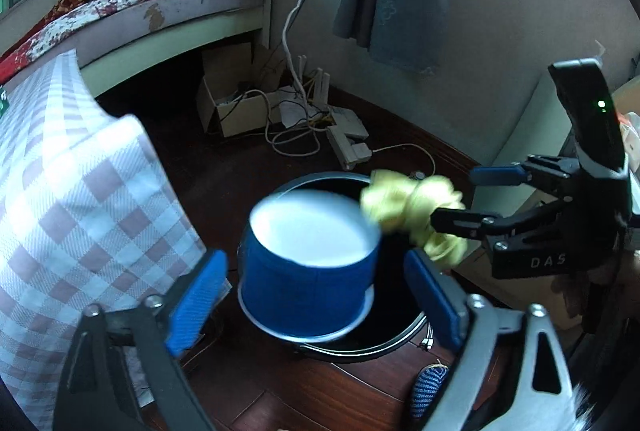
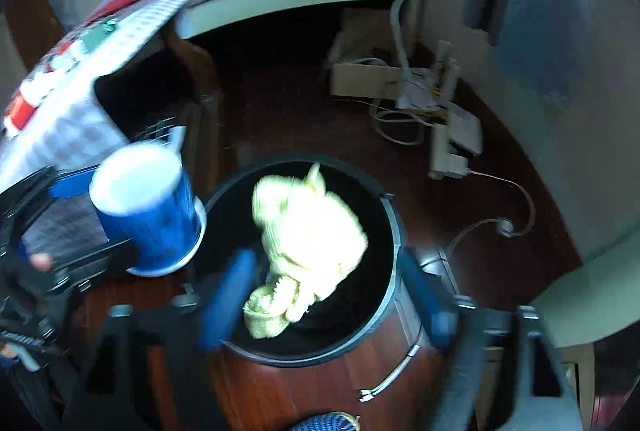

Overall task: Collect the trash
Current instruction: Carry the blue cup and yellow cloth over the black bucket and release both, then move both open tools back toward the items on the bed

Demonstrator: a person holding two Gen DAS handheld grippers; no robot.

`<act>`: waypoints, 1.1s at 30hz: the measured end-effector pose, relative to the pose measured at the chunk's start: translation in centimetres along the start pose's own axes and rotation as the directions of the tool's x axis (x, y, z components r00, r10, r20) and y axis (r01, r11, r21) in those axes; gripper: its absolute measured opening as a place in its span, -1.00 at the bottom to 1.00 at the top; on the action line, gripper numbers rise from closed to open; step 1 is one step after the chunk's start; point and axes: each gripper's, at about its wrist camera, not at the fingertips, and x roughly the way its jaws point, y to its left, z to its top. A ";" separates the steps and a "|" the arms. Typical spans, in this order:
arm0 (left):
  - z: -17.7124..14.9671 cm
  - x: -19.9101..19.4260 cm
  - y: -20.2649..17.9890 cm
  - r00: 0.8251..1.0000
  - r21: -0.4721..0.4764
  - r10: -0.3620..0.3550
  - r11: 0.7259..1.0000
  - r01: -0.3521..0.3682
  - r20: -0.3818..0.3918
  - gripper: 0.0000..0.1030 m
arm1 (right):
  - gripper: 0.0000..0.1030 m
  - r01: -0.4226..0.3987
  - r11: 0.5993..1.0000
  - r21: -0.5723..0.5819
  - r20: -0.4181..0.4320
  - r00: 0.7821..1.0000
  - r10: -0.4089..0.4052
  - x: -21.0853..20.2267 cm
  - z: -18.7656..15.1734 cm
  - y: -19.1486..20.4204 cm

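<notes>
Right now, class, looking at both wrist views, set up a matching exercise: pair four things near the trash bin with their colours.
Things:
1. paper cup
2. crumpled wad
3. trash bin
4. tablecloth

Colours:
A. pale yellow
B. checked pink and white
C. blue outside, white inside
D. black

Pairs: 1-C, 2-A, 3-D, 4-B

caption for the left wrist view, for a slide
Open left tongs release a blue paper cup over the black bin; right tongs drop a yellow wad.
</notes>
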 end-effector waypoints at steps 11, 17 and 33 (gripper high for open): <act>-0.5 0.2 0.9 0.991 -0.036 0.130 0.991 -0.130 0.000 0.98 | 0.98 0.066 0.998 -0.017 0.007 0.998 -0.066 0.0 0.5 0.1; -0.2 -1.2 1.5 0.988 -0.044 0.149 0.988 -0.148 0.032 0.98 | 0.98 0.075 0.997 -0.021 0.021 0.997 -0.074 -0.8 0.9 0.6; 0.1 -7.7 4.5 0.959 -0.097 0.247 0.967 -0.235 0.139 0.98 | 0.98 0.035 0.995 -0.096 0.154 0.988 -0.020 -5.1 3.0 5.8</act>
